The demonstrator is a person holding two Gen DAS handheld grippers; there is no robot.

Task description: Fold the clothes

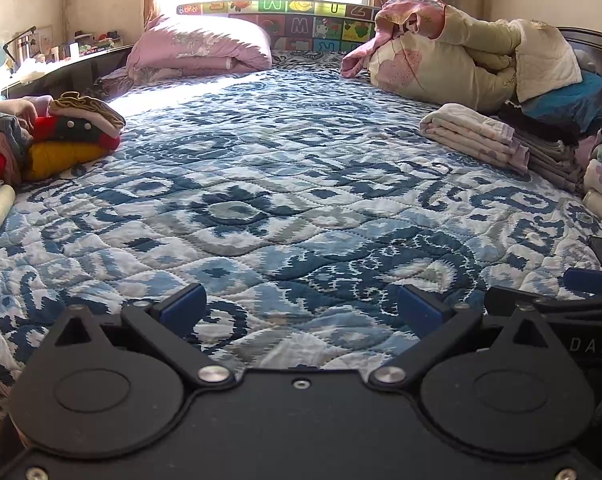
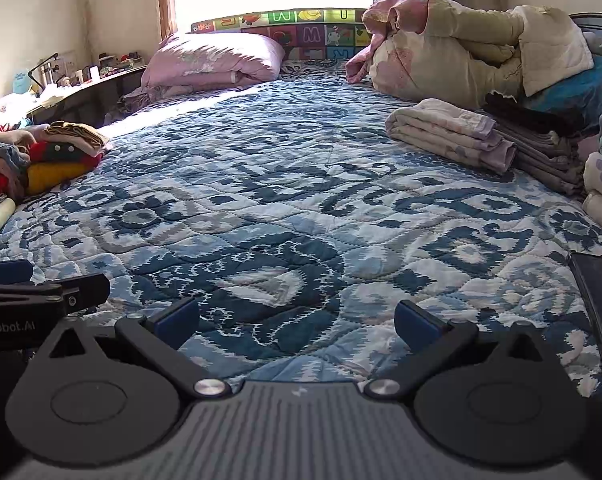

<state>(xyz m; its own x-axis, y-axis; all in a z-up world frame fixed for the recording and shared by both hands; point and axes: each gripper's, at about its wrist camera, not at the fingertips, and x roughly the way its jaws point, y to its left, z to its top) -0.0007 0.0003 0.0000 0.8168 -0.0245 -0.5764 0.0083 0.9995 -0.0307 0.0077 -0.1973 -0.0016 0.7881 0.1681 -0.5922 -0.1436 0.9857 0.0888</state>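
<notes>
Left wrist view.
- Left hand-held gripper (image 1: pixel 301 310): at 6 o'clock, jaws spread wide, nothing between them, over the bed.
- Bed (image 1: pixel 285 200): blue-and-white quilted cover, bare through the middle.
- Unfolded pile (image 1: pixel 61 136): at 9 o'clock on the bed's edge; red, yellow, tan and grey clothes heaped loosely.
- Folded stack (image 1: pixel 477 136): at 3 o'clock; pale towels or garments, neat, with darker folded pieces just beside it.
- Pink quilt (image 1: pixel 201 46): at 11 o'clock, by the window.
- Bedding heap (image 1: pixel 461 52): at 1 o'clock; cream, pink and green.
- Right hand-held gripper (image 1: pixel 573 292): part seen at 4 o'clock, one blue pad showing.

Right wrist view.
- Right hand-held gripper (image 2: pixel 297 320): at 6 o'clock, jaws spread wide, empty, over the bed (image 2: pixel 293 216).
- Unfolded pile (image 2: pixel 49 156): at 9 o'clock.
- Folded stack (image 2: pixel 449 132): at 2 o'clock, more folded pieces behind it at the right edge.
- Pink quilt (image 2: pixel 213 60): at 11 o'clock.
- Bedding heap (image 2: pixel 461 48): at 1 o'clock.
- Left hand-held gripper (image 2: pixel 29 288): part seen at 8 o'clock.
- Dark flat object (image 2: pixel 597 304): at 4 o'clock on the bed; kind cannot be told.
</notes>
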